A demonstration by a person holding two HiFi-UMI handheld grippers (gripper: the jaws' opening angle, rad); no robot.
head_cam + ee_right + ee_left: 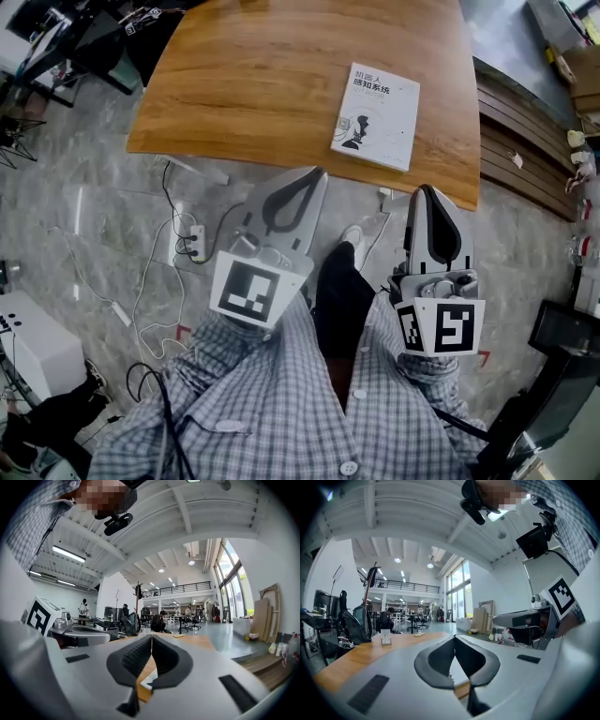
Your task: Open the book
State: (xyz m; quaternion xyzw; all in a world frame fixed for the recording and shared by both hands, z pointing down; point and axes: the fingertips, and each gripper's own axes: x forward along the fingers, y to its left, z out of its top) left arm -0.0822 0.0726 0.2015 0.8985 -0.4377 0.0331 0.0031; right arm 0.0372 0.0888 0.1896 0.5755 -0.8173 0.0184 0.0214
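A white book (376,116) with dark print on its cover lies closed near the front right corner of the wooden table (253,84). My left gripper (314,174) hovers just short of the table's front edge, jaws shut and empty, to the book's lower left. Also shut with nothing in it, my right gripper (427,190) hangs off the table's front right corner, below the book. Through the right gripper's closed jaws (151,645) a corner of the book (150,680) shows on the table edge. The left gripper view has its tips (454,644) meeting above the tabletop (370,653).
Cables and a power strip (190,242) lie on the grey floor under the table's front edge. A white box (33,347) stands at the lower left. Wooden boards (525,150) lie to the table's right. The person's leg and shoe (352,244) are between the grippers.
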